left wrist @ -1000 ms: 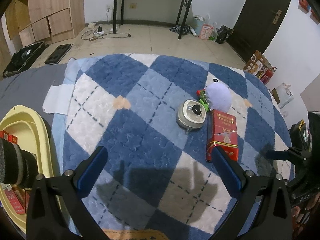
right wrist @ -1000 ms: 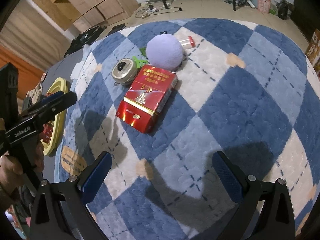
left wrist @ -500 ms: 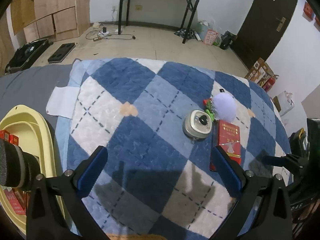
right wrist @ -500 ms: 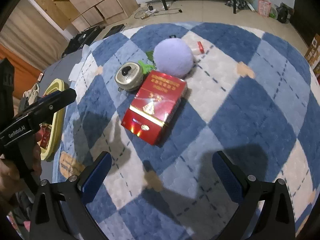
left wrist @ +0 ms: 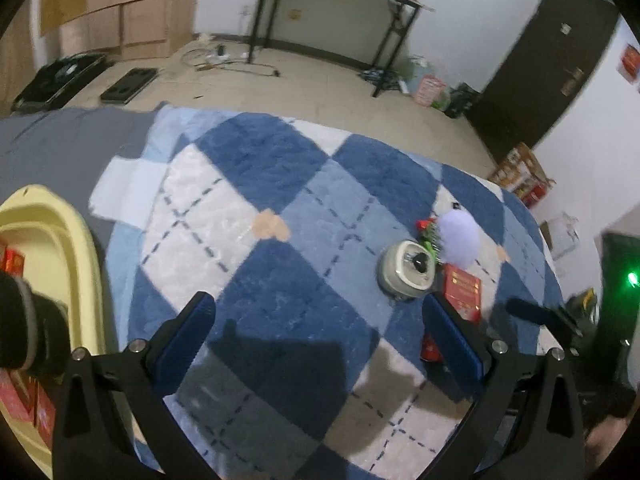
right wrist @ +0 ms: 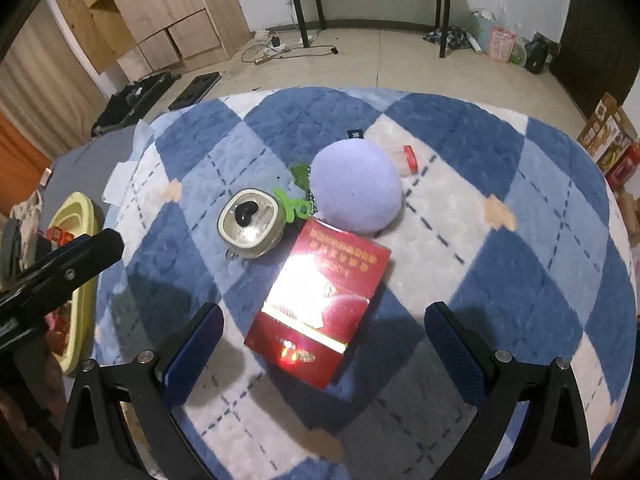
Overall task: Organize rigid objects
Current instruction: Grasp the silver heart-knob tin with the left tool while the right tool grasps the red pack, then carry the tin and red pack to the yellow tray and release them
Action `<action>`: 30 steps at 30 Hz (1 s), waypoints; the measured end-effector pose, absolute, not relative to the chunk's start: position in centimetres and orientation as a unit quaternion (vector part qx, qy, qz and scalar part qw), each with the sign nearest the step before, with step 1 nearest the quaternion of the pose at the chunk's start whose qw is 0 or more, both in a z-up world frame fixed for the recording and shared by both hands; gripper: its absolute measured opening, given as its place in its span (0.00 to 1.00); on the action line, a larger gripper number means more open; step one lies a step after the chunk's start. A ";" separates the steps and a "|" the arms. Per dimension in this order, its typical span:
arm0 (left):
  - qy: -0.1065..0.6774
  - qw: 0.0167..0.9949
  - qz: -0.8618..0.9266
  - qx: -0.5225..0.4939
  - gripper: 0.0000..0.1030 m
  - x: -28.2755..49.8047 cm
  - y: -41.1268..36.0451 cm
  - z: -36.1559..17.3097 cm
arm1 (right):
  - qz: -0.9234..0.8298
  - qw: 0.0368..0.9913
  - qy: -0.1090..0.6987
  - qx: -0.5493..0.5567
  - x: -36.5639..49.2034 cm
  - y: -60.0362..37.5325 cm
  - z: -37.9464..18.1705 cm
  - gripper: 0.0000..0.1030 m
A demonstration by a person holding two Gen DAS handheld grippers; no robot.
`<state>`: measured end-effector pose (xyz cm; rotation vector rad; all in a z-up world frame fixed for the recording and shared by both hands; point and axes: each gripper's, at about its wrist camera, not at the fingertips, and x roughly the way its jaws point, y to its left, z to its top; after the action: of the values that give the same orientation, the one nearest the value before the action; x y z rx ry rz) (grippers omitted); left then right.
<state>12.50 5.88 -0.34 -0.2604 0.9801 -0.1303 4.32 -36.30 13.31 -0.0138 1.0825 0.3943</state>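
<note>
A red carton (right wrist: 320,300) lies flat on the blue and white checked blanket (right wrist: 500,264), straight ahead of my right gripper (right wrist: 322,348), which is open and empty just short of it. Beyond it sit a lilac plush ball (right wrist: 355,186), a round grey tin (right wrist: 250,222), a green clip (right wrist: 294,204) and a small clear tube with a red cap (right wrist: 406,158). My left gripper (left wrist: 316,336) is open and empty above the blanket; the tin (left wrist: 406,272), ball (left wrist: 458,236) and carton (left wrist: 462,290) lie ahead to its right.
A yellow tray (left wrist: 60,240) with red packs (left wrist: 12,258) stands at the left on grey cloth, also in the right wrist view (right wrist: 76,216). The blanket's edge drops to the floor beyond. A black desk (left wrist: 340,8) and wooden cabinets (right wrist: 152,12) stand against the far wall.
My right gripper has moved forward toward the red carton, which now lies between its fingers' line. My left gripper has drawn back and tilted up, so the objects look farther away.
</note>
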 end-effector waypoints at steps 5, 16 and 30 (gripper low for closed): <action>0.450 0.886 -0.094 -0.057 1.00 13.4 4.0 0.5 | 0.188 0.834 0.519 -0.019 5.5 -35.0 11.7 1.00; 0.481 0.864 -0.147 -0.009 1.00 16.2 0.0 -2.5 | 0.168 0.853 0.491 -0.065 6.0 -38.3 8.3 0.98; 0.487 0.856 -0.173 0.023 0.92 18.4 -3.8 -5.8 | 0.225 0.870 0.426 -0.102 5.3 -39.9 7.9 0.87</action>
<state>18.35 -3.78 -5.83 0.0486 1.0229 -0.3636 5.32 -39.91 7.87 -0.2142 0.8910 0.4701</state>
